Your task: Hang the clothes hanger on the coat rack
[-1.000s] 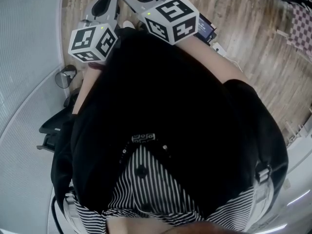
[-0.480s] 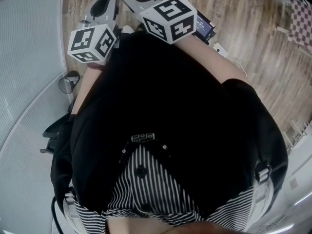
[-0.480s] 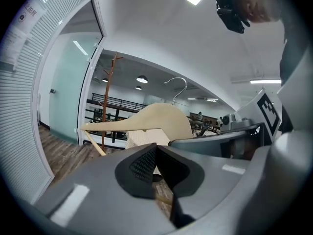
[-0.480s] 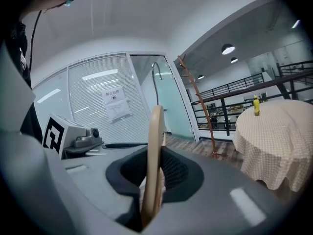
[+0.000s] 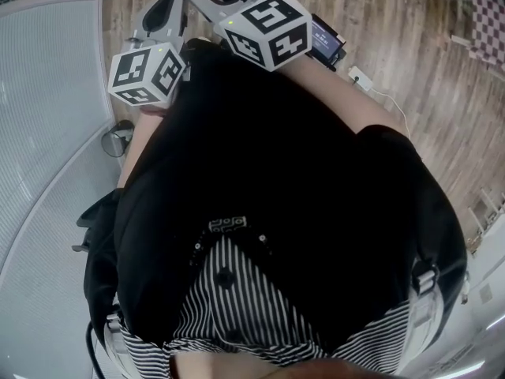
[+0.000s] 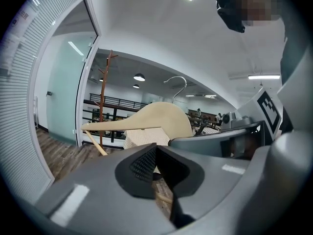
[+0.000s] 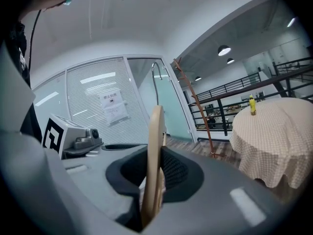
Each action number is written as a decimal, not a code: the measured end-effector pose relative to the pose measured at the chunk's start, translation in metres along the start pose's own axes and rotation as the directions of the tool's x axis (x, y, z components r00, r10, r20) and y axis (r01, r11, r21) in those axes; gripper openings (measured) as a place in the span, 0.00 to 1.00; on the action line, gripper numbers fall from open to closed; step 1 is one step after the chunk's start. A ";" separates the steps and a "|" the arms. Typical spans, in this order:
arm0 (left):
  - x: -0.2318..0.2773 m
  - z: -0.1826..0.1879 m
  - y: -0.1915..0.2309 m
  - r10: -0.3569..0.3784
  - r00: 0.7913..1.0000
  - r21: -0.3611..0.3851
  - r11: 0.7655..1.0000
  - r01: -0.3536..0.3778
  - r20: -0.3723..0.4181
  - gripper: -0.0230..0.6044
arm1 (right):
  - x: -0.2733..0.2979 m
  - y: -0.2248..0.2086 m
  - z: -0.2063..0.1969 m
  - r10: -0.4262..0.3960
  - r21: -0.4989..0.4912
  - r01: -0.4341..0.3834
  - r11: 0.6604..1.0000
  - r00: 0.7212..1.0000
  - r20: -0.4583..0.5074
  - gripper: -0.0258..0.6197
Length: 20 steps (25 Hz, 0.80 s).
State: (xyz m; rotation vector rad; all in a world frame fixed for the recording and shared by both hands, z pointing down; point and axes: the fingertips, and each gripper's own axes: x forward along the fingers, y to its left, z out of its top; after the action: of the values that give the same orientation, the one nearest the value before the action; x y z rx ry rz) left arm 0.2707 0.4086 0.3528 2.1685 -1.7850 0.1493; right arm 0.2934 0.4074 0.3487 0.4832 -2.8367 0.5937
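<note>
I see a round table under a beige checked tablecloth [image 7: 274, 136], and a small yellow bottle [image 7: 252, 105] stands upright on it. Behind the table runs a black metal railing [image 7: 220, 106]. A white paper notice [image 7: 113, 106] is fixed on the white slatted blinds [image 7: 88, 102]. The floor is of grey-brown wooden planks [image 5: 394, 22].

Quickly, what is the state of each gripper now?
Left gripper: closed on the clothes hanger.
Right gripper: closed on the same clothes hanger.
</note>
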 end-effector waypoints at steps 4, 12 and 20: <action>0.006 -0.002 -0.005 -0.041 0.998 -0.088 0.995 0.045 0.043 0.04 | -0.004 -0.007 -0.008 -0.013 0.007 0.013 1.000 1.000 -0.001 0.13; 0.025 -0.017 -0.005 -0.109 0.994 -0.011 0.994 0.109 0.012 0.04 | -0.001 -0.025 -0.013 -0.083 -0.012 0.084 0.996 0.996 0.030 0.13; 0.055 -0.017 -0.007 -0.185 0.982 -0.006 0.983 0.185 0.029 0.04 | 0.000 -0.051 -0.015 -0.150 -0.008 0.151 0.989 0.988 0.036 0.13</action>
State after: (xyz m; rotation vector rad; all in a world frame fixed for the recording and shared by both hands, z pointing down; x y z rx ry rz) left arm 0.2915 0.3640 0.3825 2.3269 -1.5838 0.0675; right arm 0.3140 0.3695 0.3806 0.7050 -2.8019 0.5465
